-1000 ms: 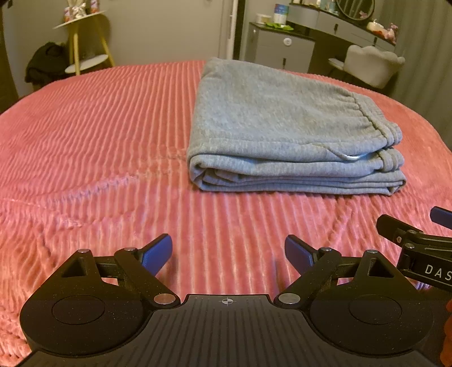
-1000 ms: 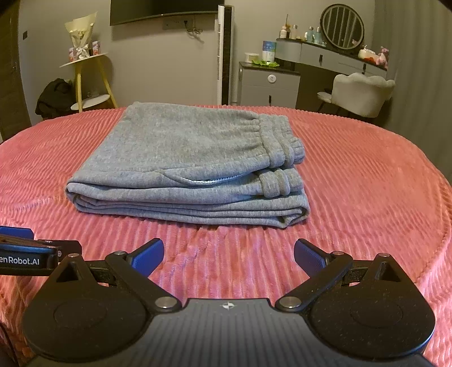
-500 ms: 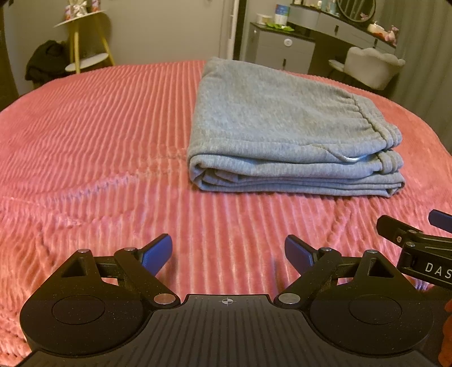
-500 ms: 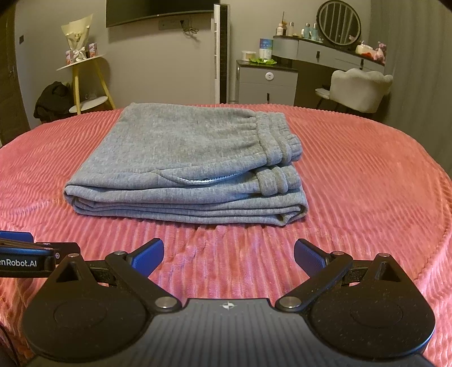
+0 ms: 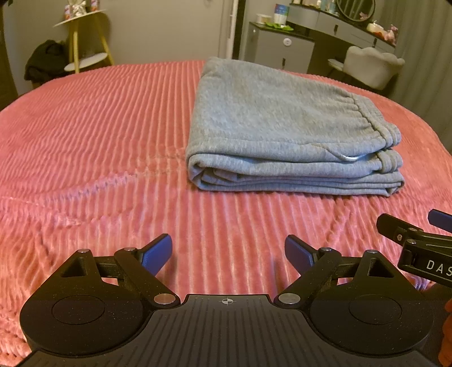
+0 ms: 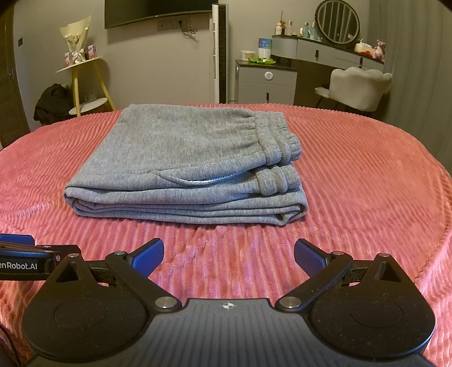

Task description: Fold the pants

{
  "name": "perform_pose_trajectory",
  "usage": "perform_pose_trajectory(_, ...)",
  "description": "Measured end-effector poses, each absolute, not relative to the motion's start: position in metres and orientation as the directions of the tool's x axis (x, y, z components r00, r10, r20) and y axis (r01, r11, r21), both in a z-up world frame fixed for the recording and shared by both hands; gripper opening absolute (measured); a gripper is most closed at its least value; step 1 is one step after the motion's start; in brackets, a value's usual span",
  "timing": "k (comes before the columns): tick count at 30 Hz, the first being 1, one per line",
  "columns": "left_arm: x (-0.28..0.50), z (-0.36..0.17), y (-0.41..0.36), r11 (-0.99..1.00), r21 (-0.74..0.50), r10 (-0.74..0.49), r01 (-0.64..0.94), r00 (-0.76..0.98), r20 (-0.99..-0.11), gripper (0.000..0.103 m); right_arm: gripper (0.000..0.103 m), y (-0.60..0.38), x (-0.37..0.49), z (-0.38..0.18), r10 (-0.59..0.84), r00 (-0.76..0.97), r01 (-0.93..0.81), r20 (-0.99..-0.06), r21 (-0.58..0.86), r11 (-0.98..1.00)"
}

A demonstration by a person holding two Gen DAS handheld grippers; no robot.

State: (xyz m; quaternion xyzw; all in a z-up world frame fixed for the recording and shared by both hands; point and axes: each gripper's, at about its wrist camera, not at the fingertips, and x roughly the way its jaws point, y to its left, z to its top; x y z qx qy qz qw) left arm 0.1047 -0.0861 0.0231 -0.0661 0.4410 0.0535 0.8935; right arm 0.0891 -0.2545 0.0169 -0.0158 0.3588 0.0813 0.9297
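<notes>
While both tools [image 5: 228,252] [image 6: 228,255] gape empty, folded pants [image 6: 192,166] lie crosswise, waistband rightward.

A home bedroom: pink-covered bed [image 6: 367,175], vanity mirror [image 6: 337,22], wall television [image 6: 158,11].

We see dim, warm indoor light w/ soft shadows, no glare, sharp near focus, slight softness far off, and strong fisheye bending plus dark vignetting at corners.
</notes>
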Motion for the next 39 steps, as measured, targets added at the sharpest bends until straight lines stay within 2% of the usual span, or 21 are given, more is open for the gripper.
perform_pose_trajectory(39, 0.1045, 0.0205, -0.0856, 0.984, -0.081, 0.032, -0.161, 0.597, -0.801, 0.092, 0.099, -0.2571, 0.0913, 0.0143, 0.141, 0.719, -0.142, -0.681, 0.055, 0.988)
